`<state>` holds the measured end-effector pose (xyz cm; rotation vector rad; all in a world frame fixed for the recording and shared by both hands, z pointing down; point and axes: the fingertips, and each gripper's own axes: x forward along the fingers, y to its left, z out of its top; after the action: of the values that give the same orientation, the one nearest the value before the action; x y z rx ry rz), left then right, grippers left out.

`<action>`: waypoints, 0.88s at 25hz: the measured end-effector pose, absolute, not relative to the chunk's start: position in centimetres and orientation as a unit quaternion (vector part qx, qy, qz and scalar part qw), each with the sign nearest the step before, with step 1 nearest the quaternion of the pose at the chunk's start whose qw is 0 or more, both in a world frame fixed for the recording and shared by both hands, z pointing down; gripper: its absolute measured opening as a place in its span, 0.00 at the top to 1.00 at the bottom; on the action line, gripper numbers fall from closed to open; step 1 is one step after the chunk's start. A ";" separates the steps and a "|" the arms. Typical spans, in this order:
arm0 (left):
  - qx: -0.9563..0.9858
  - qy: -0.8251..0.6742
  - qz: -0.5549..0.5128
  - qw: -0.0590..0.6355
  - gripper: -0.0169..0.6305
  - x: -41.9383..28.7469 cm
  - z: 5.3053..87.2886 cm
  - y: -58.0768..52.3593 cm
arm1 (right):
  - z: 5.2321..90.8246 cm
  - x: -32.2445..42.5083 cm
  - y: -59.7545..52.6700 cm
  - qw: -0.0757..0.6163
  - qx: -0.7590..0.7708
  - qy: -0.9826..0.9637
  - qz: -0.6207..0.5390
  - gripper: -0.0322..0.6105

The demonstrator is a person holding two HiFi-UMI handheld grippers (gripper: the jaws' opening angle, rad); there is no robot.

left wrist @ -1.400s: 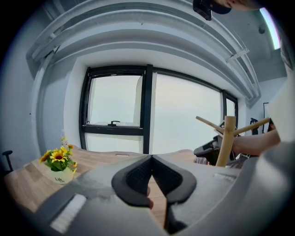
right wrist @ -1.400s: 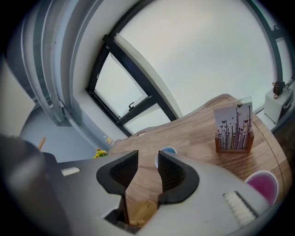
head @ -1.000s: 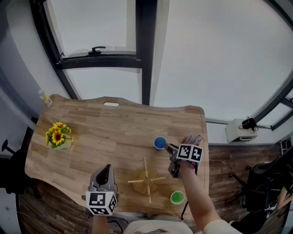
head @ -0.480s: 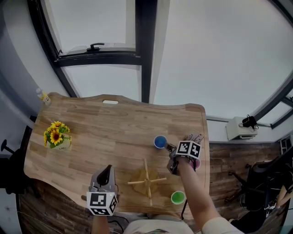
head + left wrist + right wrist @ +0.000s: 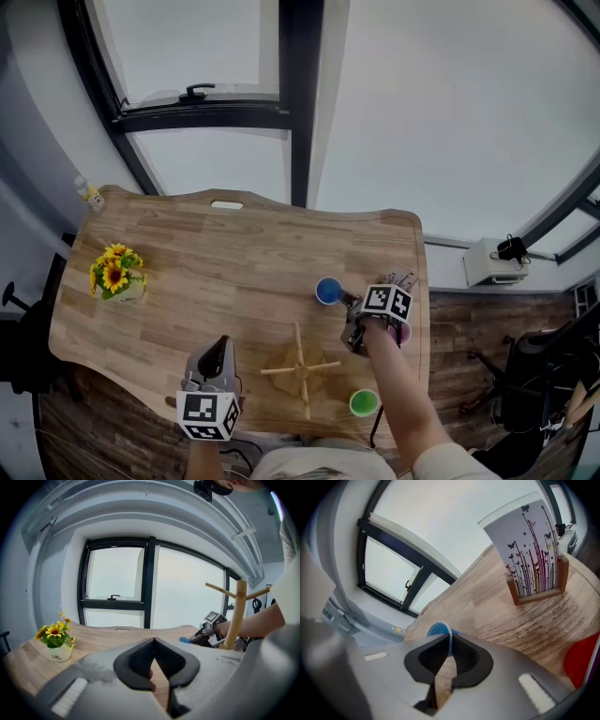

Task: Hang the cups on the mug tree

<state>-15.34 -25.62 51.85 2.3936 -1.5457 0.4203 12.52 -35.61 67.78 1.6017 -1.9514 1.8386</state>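
1. Right claw (image 5: 450, 639) had just been closing and was clenched on the blue cup (image 5: 328, 292), with the thin wall of the cup's near rim pinched between its pads.
2. The blue cup stood upright on the wooden surface (image 5: 234, 253), right of centre and just beyond the mug tree (image 5: 300, 364).
3. The person's right forearm (image 5: 408, 412) reached in from the near right edge. The marker cube (image 5: 387, 302) on that claw sat just right of the blue cup.
4. The left claw (image 5: 153, 641) was clenched on nothing, its pads meeting at the tips. It hung over the near part of the surface, left of the mug tree and well apart from every cup.
5. The mug tree stood upright near the near edge, between the two claws, with its wooden pegs spread out from a central post.
6. A green cup (image 5: 363, 403) stood upright on the surface at the near right, just right of the mug tree's base.
7. A butterfly-printed holder (image 5: 527, 550) in a wooden base stood near the right edge, beyond the right claw.
8. A pink-red thing (image 5: 404, 332) showed just right of the right hand, mostly hidden.
9. A small pot of sunflowers (image 5: 114, 278) sat near the left edge, well apart from the cups.
10. Beyond the far edge of the surface was a dark-framed window (image 5: 300, 103).
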 end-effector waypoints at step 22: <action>0.822 -0.541 0.140 0.113 0.97 -15.5 50.1 -24.4 | 60.9 12.5 -36.0 -0.040 0.493 -0.701 0.514 0.92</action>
<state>-15.52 -24.36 50.10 2.4113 -1.5863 0.4118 12.50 -35.95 60.94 1.5880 -2.2600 1.6577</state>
